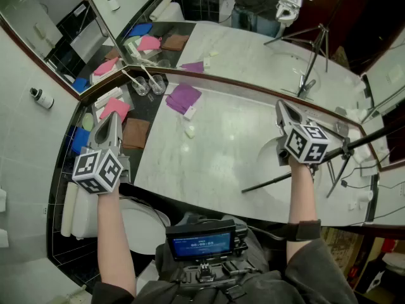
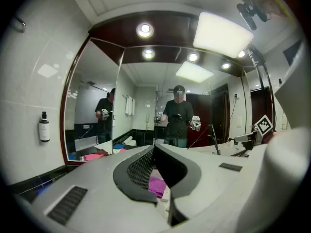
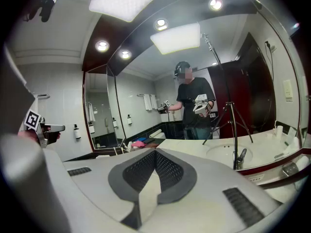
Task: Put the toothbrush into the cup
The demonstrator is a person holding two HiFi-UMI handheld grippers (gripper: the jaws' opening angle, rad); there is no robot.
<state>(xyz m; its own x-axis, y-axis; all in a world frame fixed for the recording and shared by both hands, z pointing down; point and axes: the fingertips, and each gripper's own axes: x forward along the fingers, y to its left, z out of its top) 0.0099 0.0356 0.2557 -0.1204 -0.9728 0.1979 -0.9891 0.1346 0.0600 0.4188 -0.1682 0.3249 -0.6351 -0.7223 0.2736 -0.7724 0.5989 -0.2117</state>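
Status: left gripper [image 1: 111, 120] and right gripper [image 1: 283, 108] poised at counter [image 1: 240, 145], fingers pressed together, empty, apparently staged before reaching toward cups [image 1: 149, 86].

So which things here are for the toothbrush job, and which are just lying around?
For the job: two glass cups by the mirror, a thin white stick in each, probably the toothbrushes; left gripper and right gripper, both shut and empty.
Just lying about: purple cloth, pink cloth, brown cloth, sink.
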